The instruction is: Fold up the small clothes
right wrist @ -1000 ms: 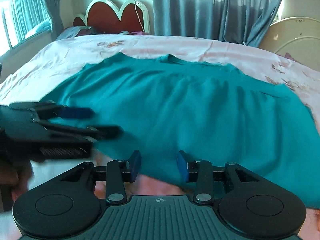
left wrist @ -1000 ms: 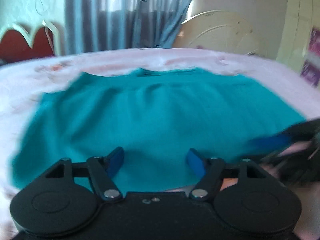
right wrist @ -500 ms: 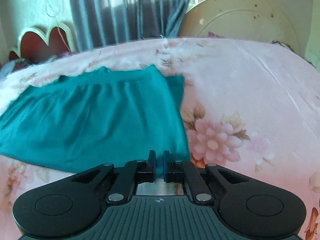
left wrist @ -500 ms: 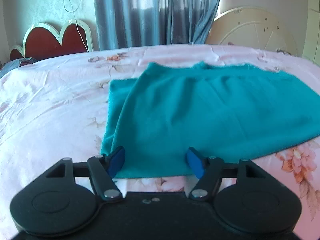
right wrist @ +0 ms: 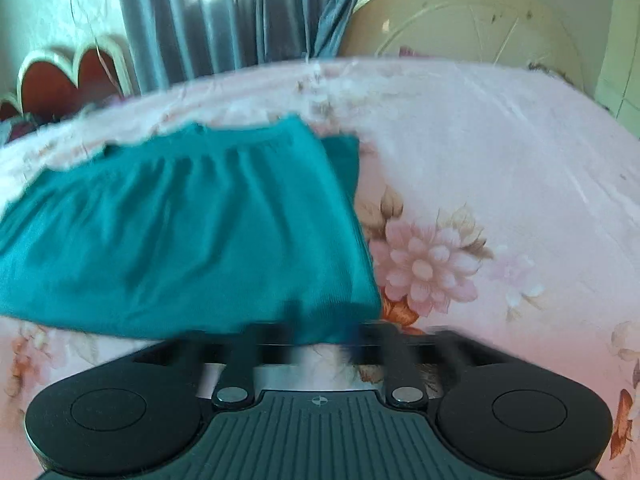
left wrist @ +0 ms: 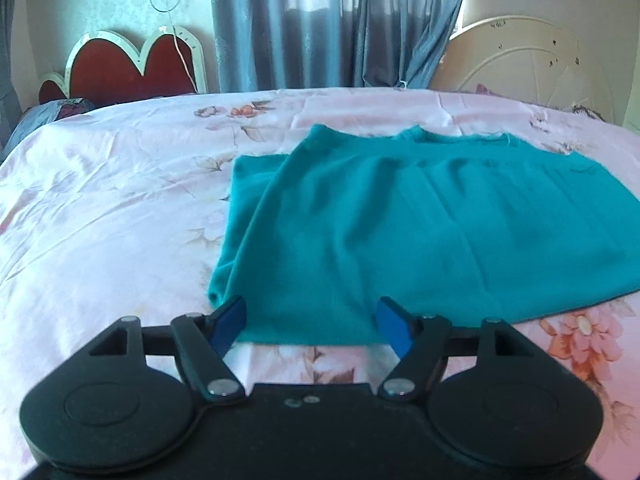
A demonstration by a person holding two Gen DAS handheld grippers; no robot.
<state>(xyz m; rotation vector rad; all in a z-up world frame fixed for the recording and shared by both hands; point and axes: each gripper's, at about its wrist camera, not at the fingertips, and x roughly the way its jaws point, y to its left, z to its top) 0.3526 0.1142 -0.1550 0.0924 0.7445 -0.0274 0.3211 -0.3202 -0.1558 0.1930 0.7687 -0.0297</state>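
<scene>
Both claws, left [left wrist: 312, 322] and right [right wrist: 324, 334], gape over teal garment [left wrist: 400, 232] on floral bedsheet [left wrist: 100, 220].

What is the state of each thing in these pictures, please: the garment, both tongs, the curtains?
teal garment: lying flat on the bedsheet, one side folded over, held by neither tongs
left tongs: open, at the garment's near edge, not gripping
right tongs: blurred; jaws have just been opening, garment's corner between them
floral bedsheet: spread, lightly wrinkled
curtains: drawn shut
</scene>
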